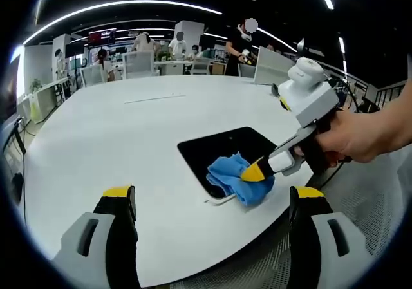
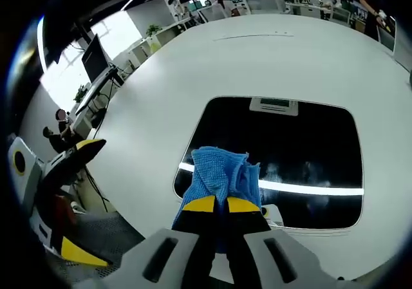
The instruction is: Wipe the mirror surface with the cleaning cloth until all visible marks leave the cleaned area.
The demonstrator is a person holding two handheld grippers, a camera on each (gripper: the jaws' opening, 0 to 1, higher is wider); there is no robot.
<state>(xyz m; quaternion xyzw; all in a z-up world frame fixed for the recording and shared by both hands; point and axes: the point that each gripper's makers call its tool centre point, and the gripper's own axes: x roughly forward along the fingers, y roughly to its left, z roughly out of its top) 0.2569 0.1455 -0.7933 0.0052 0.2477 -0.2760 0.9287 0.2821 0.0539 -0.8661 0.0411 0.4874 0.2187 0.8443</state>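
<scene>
Mirror [image 1: 219, 149] flat on the table [image 1: 116, 141], near the table's near edge, with the cloth [image 1: 239, 179] on the mirror's near corner in the left gripper view, pinched there by the right tool [image 1: 256, 172] coming in from the right. In the right gripper view, cloth [image 2: 219, 173] at the mirror's [image 2: 302, 147] lower left, just ahead of the right tool [image 2: 215, 205]; left tool [image 2: 71, 160] off the table's [image 2: 167, 76] edge, far left. Behind the table, well apart, desks with chairs [image 1: 138, 62] and people [image 1: 241, 47].

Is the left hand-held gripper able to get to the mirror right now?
Probably yes. The left hand-held gripper is open with bare table ahead; the cloth and right hand-held gripper cover just one corner of the mirror.
</scene>
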